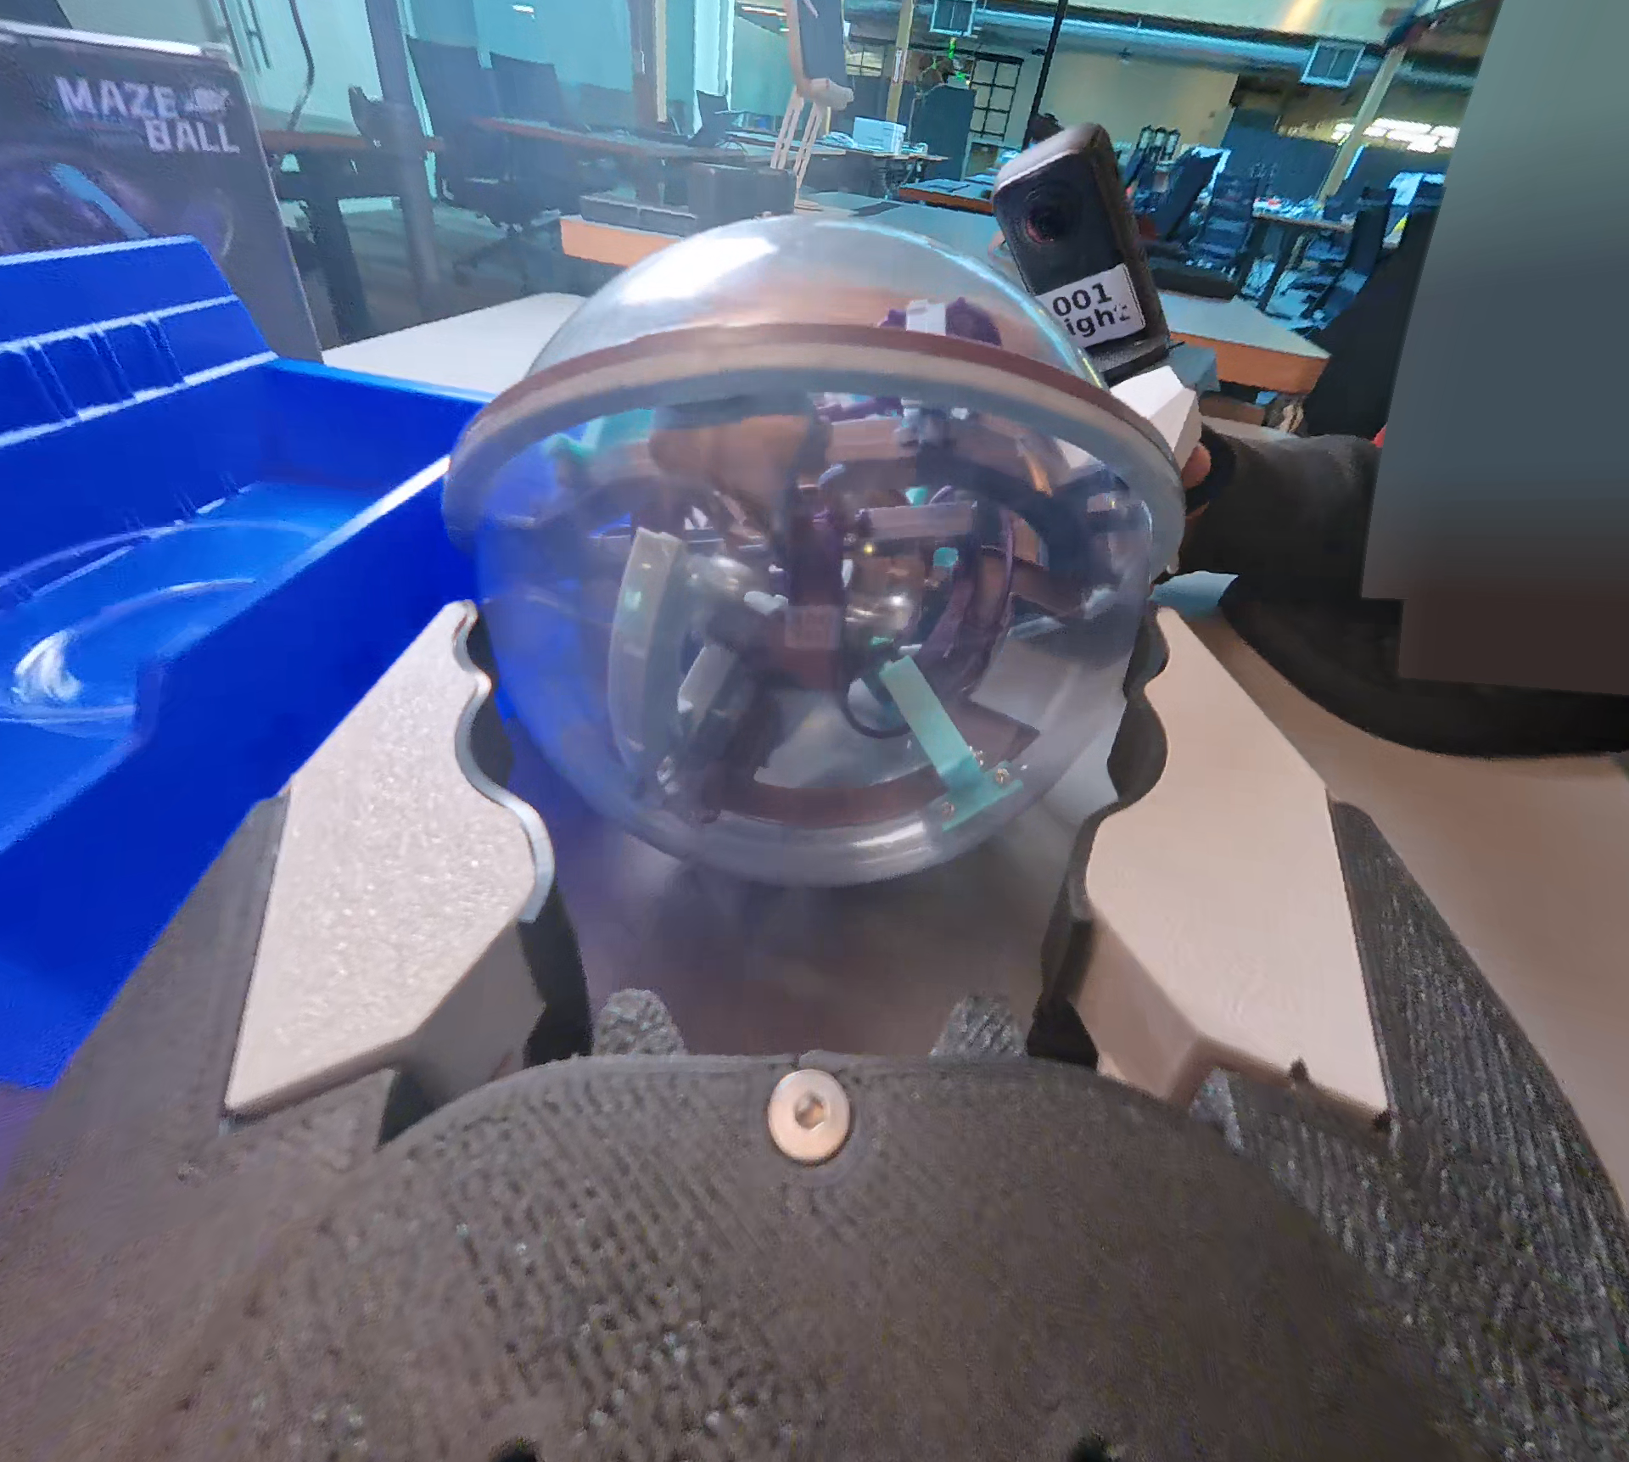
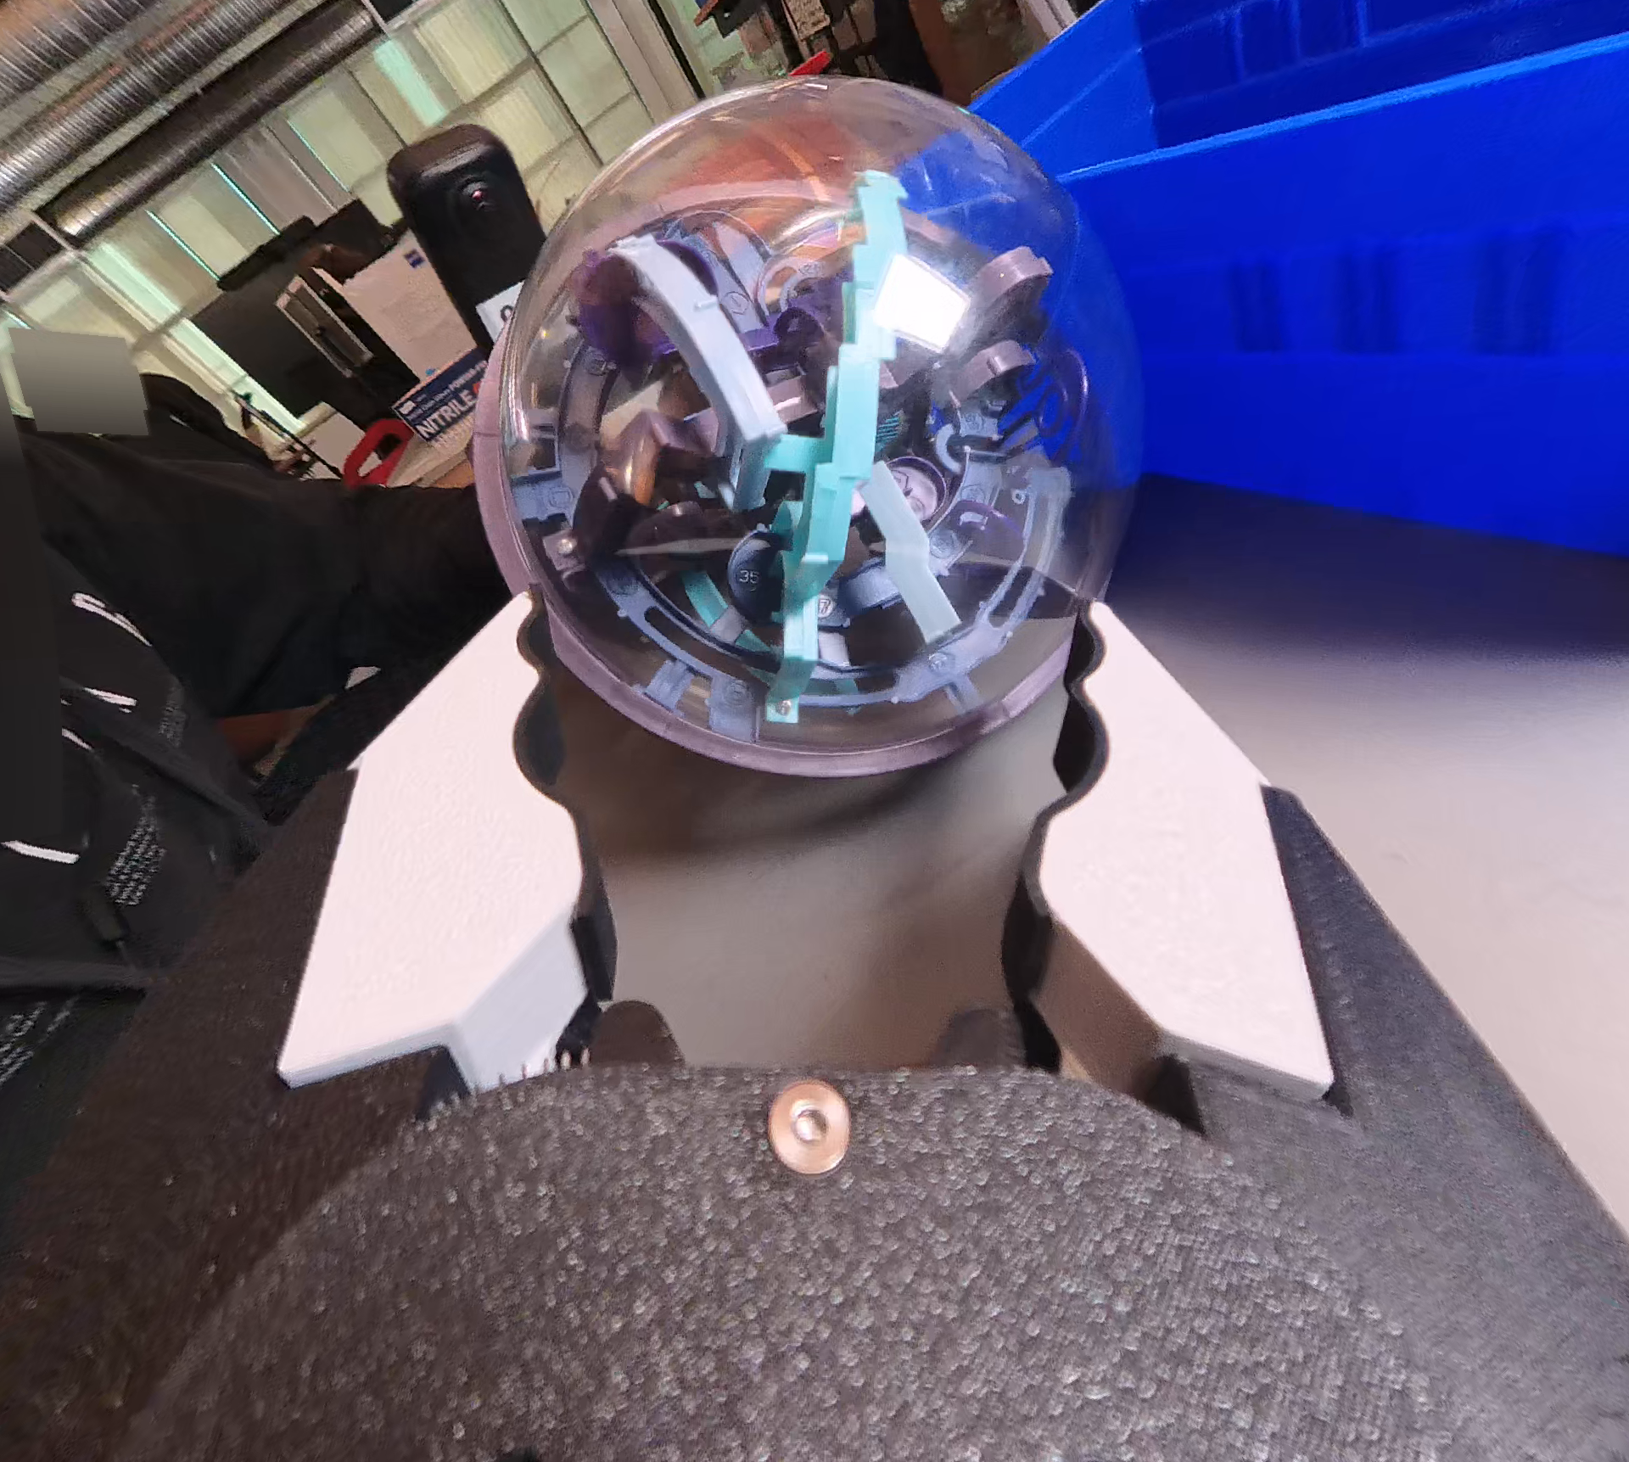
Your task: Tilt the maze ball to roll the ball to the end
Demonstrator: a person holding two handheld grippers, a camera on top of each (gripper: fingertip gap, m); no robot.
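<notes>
The maze ball (image 1: 811,556), a clear plastic sphere with a rim around its middle and a tangle of teal, grey and purple tracks inside, sits between the two grippers, which face each other across it. In the left wrist view the left gripper (image 1: 811,679) has its white jaws spread wide, one on each side of the sphere's lower half, the inner edges right against the shell; the ball appears lifted off the pale surface (image 1: 1410,785), with a soft shadow beneath it. In the right wrist view the right gripper (image 2: 807,653) likewise has its jaws set wide and closed against the sphere from the opposite side, the rim resting at the fingertips. The sphere is tilted, so the rim runs on a slant in both views. The small steel ball inside cannot be picked out with certainty among the tracks.

A blue plastic bin (image 1: 176,503) stands just beside the ball, on the left gripper's left and the right gripper's right (image 2: 1375,291). Behind the bin, the toy's dark printed box (image 1: 132,159) stands upright. A dark sleeve (image 2: 264,538) of the person reaches in behind the sphere.
</notes>
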